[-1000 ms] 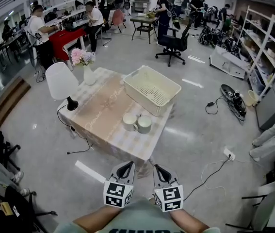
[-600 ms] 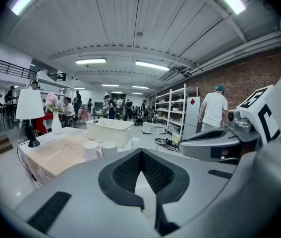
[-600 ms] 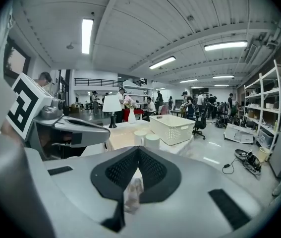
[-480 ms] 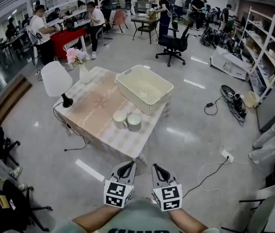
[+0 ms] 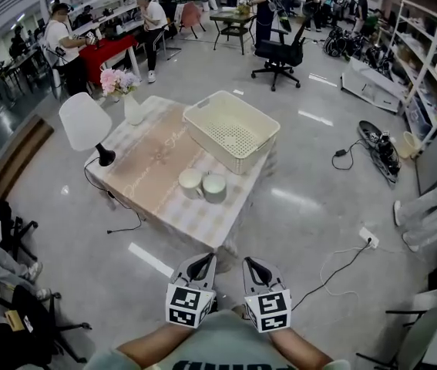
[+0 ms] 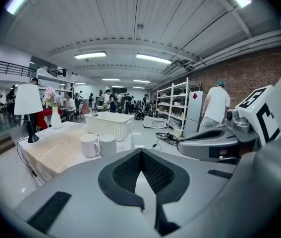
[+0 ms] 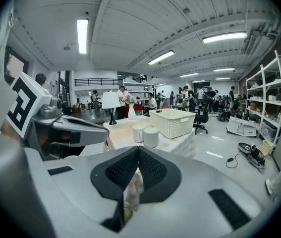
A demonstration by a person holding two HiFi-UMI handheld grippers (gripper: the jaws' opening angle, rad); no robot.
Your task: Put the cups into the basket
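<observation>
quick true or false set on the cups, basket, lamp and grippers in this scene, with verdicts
1. The two white ceramic cups stand side by side on the cloth-covered table, outside the basket. True.
2. The cream perforated plastic basket already holds a cup. False: no cup shows inside it; both stand in front of it.
3. The white table lamp lies tipped over. False: it stands upright near the table's edge.
4. The white vase of pink flowers stands on the table. True.
5. The right hand-held gripper grips a cup. False: its jaws are shut on nothing, well short of the table.
</observation>
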